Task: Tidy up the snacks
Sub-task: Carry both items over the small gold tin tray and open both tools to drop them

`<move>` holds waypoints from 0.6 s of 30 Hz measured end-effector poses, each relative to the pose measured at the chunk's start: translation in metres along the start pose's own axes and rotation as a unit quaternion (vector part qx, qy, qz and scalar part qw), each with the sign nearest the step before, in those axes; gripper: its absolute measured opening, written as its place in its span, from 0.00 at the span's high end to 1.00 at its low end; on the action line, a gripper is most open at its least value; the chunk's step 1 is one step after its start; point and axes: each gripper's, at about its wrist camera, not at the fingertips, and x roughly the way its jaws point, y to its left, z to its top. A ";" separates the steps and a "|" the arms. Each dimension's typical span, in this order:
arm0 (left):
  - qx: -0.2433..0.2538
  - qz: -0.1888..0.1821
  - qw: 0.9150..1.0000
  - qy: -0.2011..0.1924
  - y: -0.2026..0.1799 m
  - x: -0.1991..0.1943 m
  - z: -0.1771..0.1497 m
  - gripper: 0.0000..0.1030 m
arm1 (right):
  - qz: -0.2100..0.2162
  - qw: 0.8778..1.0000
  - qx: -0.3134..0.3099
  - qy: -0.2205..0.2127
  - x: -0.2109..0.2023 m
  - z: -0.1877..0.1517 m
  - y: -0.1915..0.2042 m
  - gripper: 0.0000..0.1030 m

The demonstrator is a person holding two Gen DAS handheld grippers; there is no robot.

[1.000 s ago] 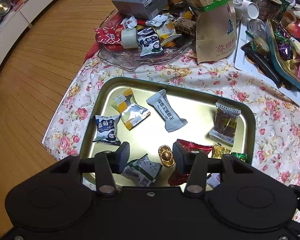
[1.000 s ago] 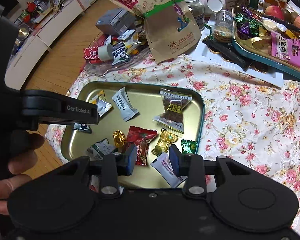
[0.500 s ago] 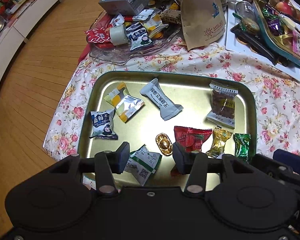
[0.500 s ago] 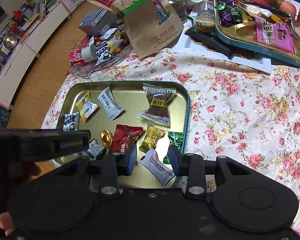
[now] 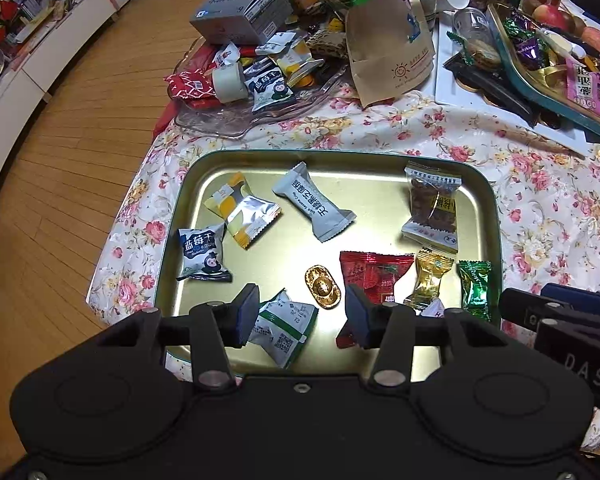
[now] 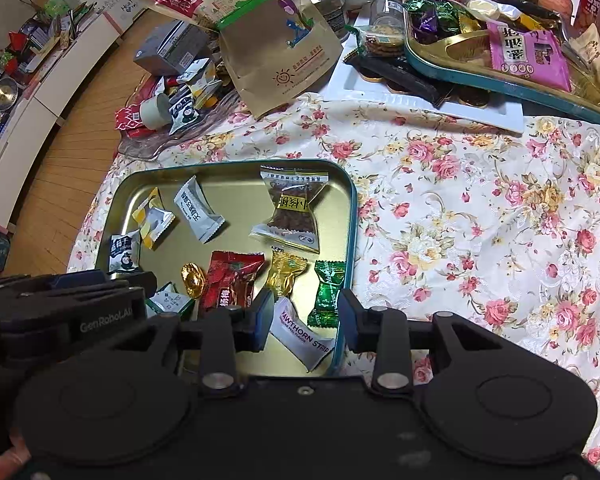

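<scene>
We hover both tongs spread, empty, over tray. Right tongs nearest hawthorn strip, lying between pads, long axis diagonal.

L gripper fingers apart, R gripper fingers apart, both empty

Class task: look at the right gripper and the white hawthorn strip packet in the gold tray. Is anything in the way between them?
Nothing visible blocks it. The right gripper is open with the hawthorn strip packet lying in the gap between its fingers. The green candy lies close beside the packet, and the gold tray's rim runs under the right finger.
</scene>
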 end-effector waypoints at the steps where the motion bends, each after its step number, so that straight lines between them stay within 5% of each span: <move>1: 0.001 0.001 1.000 0.000 0.000 0.000 -0.001 0.46 | 0.000 1.000 0.001 0.000 0.000 0.000 0.000 0.63; 18: 0.007 -0.001 1.000 0.001 -0.002 -0.001 -0.003 0.46 | -0.004 1.000 -0.002 0.001 0.002 0.000 -0.001 0.63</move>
